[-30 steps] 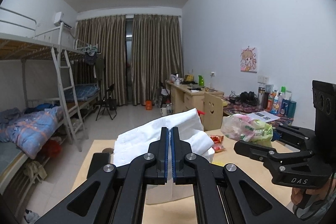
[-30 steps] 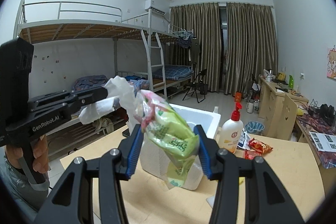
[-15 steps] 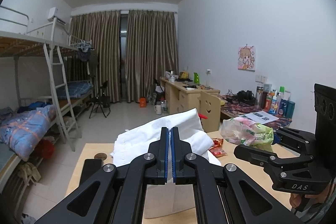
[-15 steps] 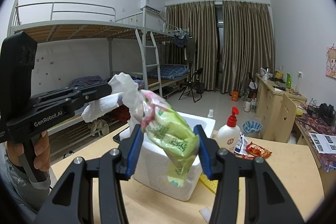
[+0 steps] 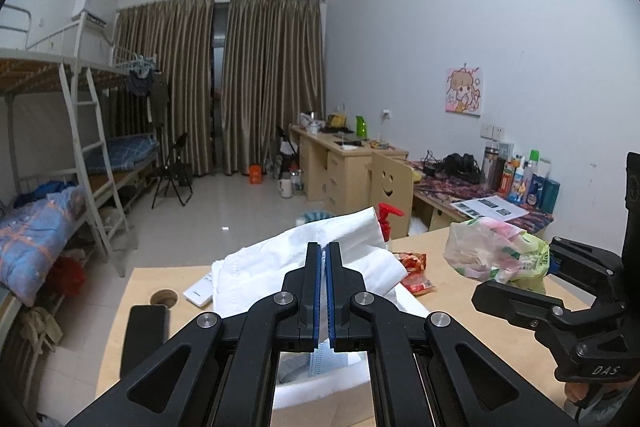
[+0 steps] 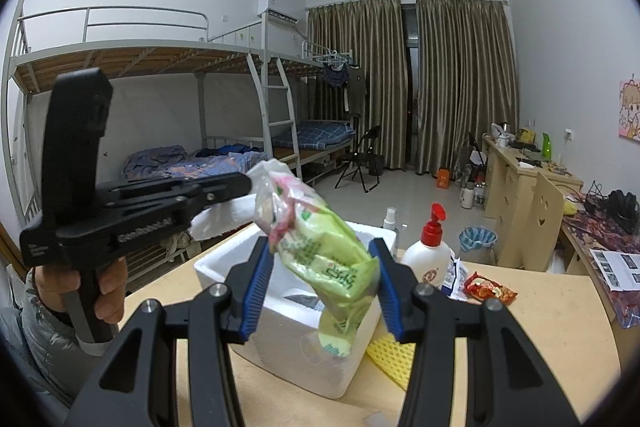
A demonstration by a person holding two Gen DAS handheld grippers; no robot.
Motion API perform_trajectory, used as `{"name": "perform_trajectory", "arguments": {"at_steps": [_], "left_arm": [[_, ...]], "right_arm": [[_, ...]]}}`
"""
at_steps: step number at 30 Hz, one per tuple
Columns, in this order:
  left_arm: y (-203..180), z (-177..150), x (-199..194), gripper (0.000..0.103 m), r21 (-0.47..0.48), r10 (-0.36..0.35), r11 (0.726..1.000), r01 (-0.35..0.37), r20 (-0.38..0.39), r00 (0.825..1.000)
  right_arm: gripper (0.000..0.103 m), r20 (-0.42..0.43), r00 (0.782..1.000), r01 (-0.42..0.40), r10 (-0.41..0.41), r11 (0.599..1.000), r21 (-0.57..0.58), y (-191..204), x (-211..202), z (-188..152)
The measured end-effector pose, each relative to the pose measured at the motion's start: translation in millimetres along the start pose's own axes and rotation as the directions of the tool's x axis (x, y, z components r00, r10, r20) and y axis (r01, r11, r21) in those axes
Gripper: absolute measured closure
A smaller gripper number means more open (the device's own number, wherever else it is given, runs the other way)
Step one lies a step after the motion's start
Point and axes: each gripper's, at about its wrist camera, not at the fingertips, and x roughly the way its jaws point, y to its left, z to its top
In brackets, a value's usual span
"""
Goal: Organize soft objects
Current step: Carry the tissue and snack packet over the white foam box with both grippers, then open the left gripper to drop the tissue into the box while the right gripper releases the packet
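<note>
- Light wooden table [image 6: 532, 311] underfoot of all task items; round cable hole near its far-left corner in the left wrist view.
- White foam box [image 6: 296, 339] standing open-topped on the table, below both grippers.
- White cloth [image 5: 312, 255] held up above the foam box, folded and drooping either side of the fingers.
- Clear plastic bag of green-and-pink soft packs [image 6: 320, 247] held in the air over the box's near rim, tilted, lower end hanging down toward the box interior; seen also to the right in the left wrist view [image 5: 496, 255].
- Left gripper [image 5: 323, 259]: jaws pressed nearly together, only a thin slit between the blue pads, clamped on the white cloth.
- Right gripper [image 6: 322, 283]: jaws spread moderately, blue pads bearing on both sides of the bag, bag gripped between them.
- White pump bottle with red nozzle [image 6: 428, 251] upright on the table just beyond the box.
- Yellow mesh pad [image 6: 390, 351] lying against the box's right side.
- Red snack packet [image 6: 488, 291] flat on the table, right of the bottle.
</note>
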Motion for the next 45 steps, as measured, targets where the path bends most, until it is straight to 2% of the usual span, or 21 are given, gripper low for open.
{"name": "perform_trajectory", "arguments": {"at_steps": [10,11,13,14,15,17,18,21,32,45], "left_arm": [[13.7,-11.3,45.6,0.100,-0.016,-0.032,0.999,0.031,-0.075,0.997],[13.0,-13.3,48.5,0.100,-0.019,-0.034,0.999,0.033,-0.079,0.996],[14.2,-16.2,51.6,0.090,-0.024,-0.046,0.999,0.044,-0.083,0.995],[15.1,-17.6,53.8,0.072,-0.024,-0.046,0.999,0.045,-0.085,0.995],[15.2,-18.4,55.0,0.044,-0.021,-0.042,0.999,0.040,-0.087,0.995],[17.8,-20.6,56.7,0.014,-0.024,-0.023,0.999,0.021,-0.096,0.995],[17.5,-22.1,55.8,0.009,-0.027,-0.017,1.000,0.014,-0.098,0.995],[22.0,-23.5,47.5,0.008,-0.044,0.022,0.999,-0.024,-0.046,0.999],[37.4,-31.3,27.7,0.001,-0.064,0.047,0.997,-0.050,-0.044,0.998],[53.0,-40.0,-1.7,0.000,-0.059,0.108,0.992,-0.109,-0.030,0.994]], "right_arm": [[0.049,-0.033,0.999,0.007,-0.006,1.000,0.023,-13.4,17.1,-2.3],[0.049,-0.034,0.999,0.010,-0.009,1.000,0.026,-14.2,17.6,-2.6],[0.049,-0.038,0.999,0.011,-0.010,0.999,0.030,-19.2,20.2,-1.3],[0.049,-0.041,0.999,0.013,-0.012,0.999,0.032,-19.6,20.9,-1.5],[0.049,-0.042,0.999,0.014,-0.013,0.999,0.032,-20.0,22.8,0.4],[0.049,-0.046,0.999,0.015,-0.014,0.999,0.034,-20.8,25.0,1.0],[0.049,-0.046,0.999,0.017,-0.015,0.999,0.035,-21.2,26.3,1.1],[0.049,-0.048,0.999,0.013,-0.011,0.999,0.034,-22.4,27.7,1.1],[0.049,-0.068,0.998,0.006,-0.004,1.000,0.019,-15.8,39.3,4.2],[0.049,-0.098,0.995,-0.028,0.028,1.000,0.010,-0.4,69.1,13.6]]}}
